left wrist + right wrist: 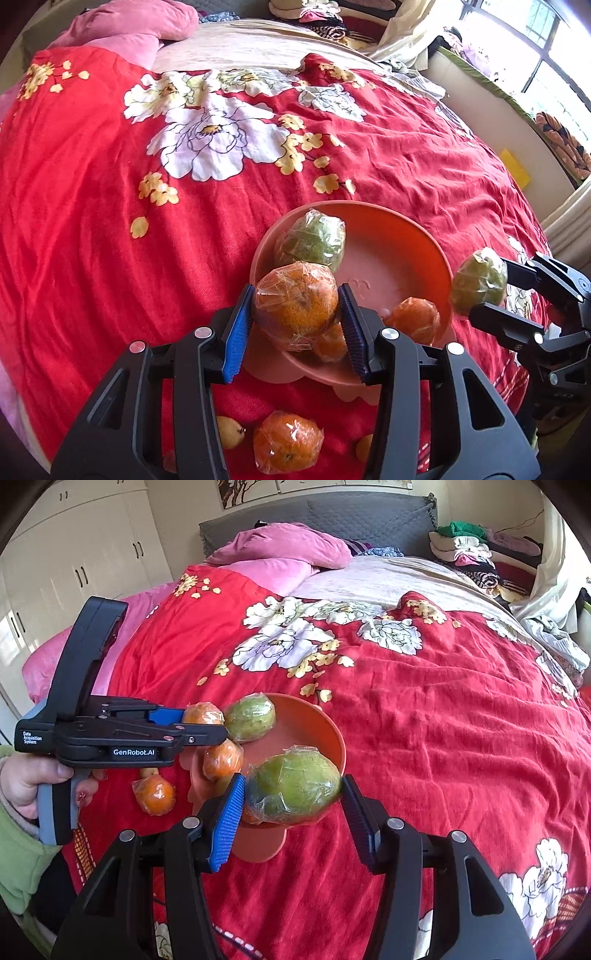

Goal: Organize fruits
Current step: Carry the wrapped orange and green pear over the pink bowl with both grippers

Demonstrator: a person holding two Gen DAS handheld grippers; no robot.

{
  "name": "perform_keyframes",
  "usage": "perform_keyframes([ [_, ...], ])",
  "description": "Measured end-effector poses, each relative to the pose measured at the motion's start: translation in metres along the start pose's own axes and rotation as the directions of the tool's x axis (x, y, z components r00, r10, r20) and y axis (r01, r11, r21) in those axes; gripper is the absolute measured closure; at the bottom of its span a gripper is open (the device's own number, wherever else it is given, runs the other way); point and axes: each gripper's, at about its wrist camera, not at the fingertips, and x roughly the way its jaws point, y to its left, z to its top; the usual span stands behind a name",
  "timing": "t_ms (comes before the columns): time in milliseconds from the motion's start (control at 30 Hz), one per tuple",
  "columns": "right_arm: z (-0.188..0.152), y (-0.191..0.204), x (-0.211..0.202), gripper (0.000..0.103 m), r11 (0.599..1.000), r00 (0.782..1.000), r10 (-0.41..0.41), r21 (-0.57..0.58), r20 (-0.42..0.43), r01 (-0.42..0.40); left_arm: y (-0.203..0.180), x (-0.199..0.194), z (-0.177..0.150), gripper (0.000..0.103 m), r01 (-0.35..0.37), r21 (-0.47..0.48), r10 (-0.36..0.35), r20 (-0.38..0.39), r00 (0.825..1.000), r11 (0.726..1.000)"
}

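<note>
An orange-pink bowl (369, 212) (327, 731) sits on the red flowered bedspread. It holds a wrapped green fruit (310, 240) (251, 718) and wrapped oranges (417, 319) (223, 758). My left gripper (295, 314) (205, 723) is shut on a plastic-wrapped orange (295, 302) (203, 713), held over the bowl's near-left rim. My right gripper (293, 794) (491, 290) is shut on a second wrapped green fruit (295, 792) (478, 280), held just above the bowl's right rim. A loose wrapped orange (288, 446) (155, 794) lies on the bedspread near the bowl.
Small yellow fruits (229, 430) lie by the loose orange. Pink pillows (280, 550) and a grey headboard (369, 515) are at the far end, folded clothes (469, 554) at the far right. A hand (40, 775) in a green sleeve holds the left gripper. White wardrobes (74, 554) stand on the left.
</note>
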Motion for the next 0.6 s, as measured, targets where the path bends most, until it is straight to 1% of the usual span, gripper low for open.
perform_keyframes([
  [600, 0.013, -0.003, 0.038, 0.052, 0.999, 0.999, -0.007, -0.046, -0.039, 0.005, -0.008, 0.014, 0.013, 0.066, 0.047, 0.021, -0.047, -0.002, 0.999, 0.999],
])
